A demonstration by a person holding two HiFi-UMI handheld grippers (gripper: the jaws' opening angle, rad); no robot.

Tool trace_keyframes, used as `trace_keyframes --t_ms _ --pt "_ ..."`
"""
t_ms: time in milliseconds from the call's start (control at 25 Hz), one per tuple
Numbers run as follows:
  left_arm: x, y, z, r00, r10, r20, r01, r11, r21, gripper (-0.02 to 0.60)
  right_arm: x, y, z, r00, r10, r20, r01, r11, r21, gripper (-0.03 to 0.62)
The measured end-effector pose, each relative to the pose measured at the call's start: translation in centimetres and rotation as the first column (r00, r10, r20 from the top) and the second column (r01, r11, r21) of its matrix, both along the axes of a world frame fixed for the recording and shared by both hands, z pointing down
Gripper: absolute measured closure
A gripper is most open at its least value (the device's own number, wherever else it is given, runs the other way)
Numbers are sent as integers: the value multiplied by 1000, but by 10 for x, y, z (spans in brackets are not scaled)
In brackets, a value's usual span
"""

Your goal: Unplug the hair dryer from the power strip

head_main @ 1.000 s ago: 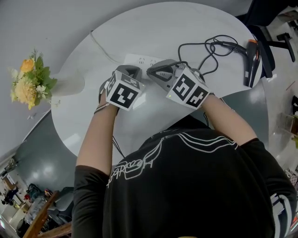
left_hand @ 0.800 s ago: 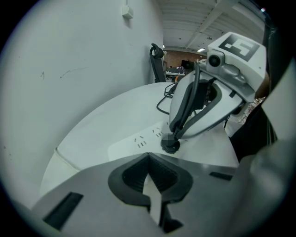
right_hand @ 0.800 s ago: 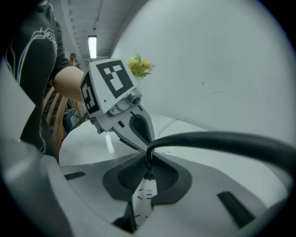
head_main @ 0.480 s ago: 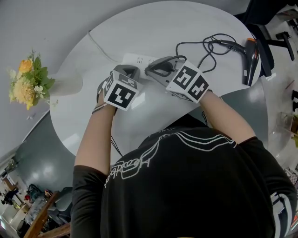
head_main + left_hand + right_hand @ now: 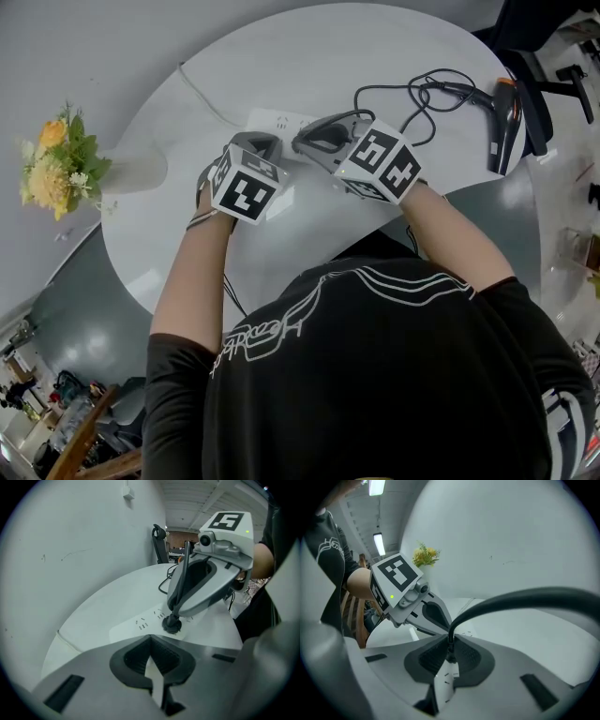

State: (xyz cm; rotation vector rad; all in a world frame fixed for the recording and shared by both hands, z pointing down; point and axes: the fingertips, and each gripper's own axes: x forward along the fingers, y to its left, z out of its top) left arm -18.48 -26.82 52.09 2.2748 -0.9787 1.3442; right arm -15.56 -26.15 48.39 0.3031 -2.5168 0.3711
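I am pinching the cord [image 5: 525, 595] with my right tool [image 5: 449, 641], just above the plug [image 5: 172, 624], which is sitting in the power strip [image 5: 140, 625] on the white tabletop [image 5: 309, 56]. My left tool [image 5: 150, 641] is pressed together on nothing, its tips hanging over the strip's near end (possibly touching it). The hair dryer [image 5: 507, 112] is lying well apart from both tools, at the tabletop's right edge.

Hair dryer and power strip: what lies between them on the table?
Head view: the black cord, looped over bare table; the right hand-held gripper clamps it at the power strip.
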Motion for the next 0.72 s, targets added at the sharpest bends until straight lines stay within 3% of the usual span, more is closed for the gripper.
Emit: trace_keyframes --t_ms 120,200,280,440,720 --pt "-1 0 0 1000 -10 -5 10 1000 -2 580 -8 10 -12 998 -58 -14 59 994 94 569" --pt "-1 0 0 1000 -15 -11 15 1000 0 580 -21 10 -46 995 -85 48 77 985 157 569" --pt "-2 -1 0 1000 -25 -18 25 1000 7 580 -24 -2 -67 995 -95 23 88 971 221 569" --pt "-1 2 0 999 -35 -14 35 999 9 580 4 -21 -59 998 -50 -43 57 981 183 569" --pt "-1 -1 -1 998 -55 -44 54 998 -22 580 14 -21 -45 1000 -6 7 5 990 144 568"
